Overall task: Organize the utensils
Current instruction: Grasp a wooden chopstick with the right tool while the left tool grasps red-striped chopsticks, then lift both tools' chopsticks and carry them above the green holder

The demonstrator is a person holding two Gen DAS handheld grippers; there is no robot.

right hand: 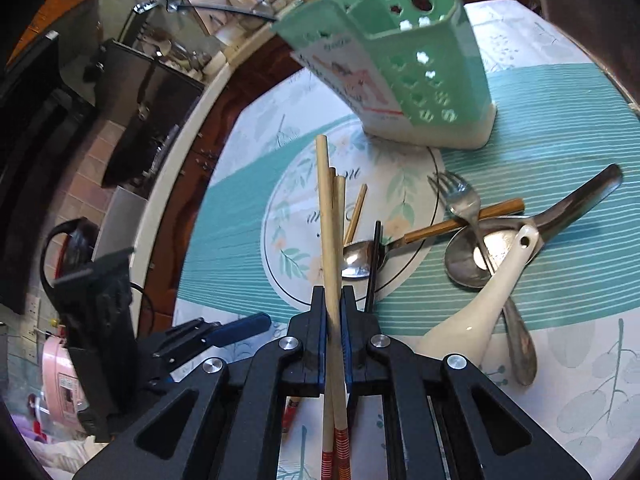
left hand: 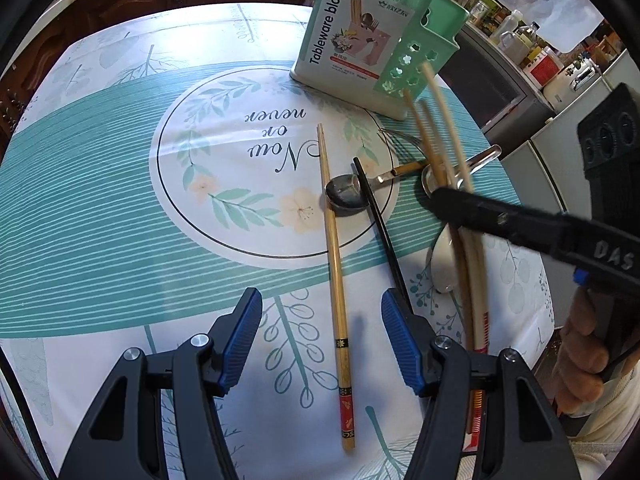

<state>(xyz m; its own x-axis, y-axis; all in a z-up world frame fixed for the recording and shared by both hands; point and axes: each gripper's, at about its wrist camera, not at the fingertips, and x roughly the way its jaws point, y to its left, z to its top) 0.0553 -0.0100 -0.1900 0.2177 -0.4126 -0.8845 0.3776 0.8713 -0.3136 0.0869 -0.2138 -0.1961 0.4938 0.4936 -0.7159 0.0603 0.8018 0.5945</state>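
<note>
On the patterned tablecloth [left hand: 100, 200] covering the surface, most of the utensils lie loose in front of the green tableware block [left hand: 372, 36], which stands upright at the far side. The right gripper [right hand: 334, 312] has its jaws clamped on a bundle of pale wooden chopsticks [right hand: 330, 220], apparently three, held partway along their length with the tips pointing up and toward the block; the left wrist view shows the bundle lifted clear of the cloth. The left gripper [left hand: 320, 336] hangs with its jaws apart and nothing between the pads, straddling a single bamboo chopstick with a red decorated end [left hand: 336, 280] that lies flat beneath it.

Little seems sorted so far. In the right wrist view something like chopstick ends pokes from the top of the block, though the edge blur makes that uncertain. Left on the cloth are the bamboo chopstick, a black chopstick [left hand: 380, 224], a wooden-handled metal spoon [right hand: 360, 258], a fork [right hand: 464, 208], a large metal spoon [right hand: 480, 260], a white ceramic soup spoon [right hand: 472, 320] resting over it, and another metal spoon [right hand: 520, 344] under that pile. The bundle in hand looks bound for the block next, and the crossed heap on the right will need untangling piece by piece.
</note>
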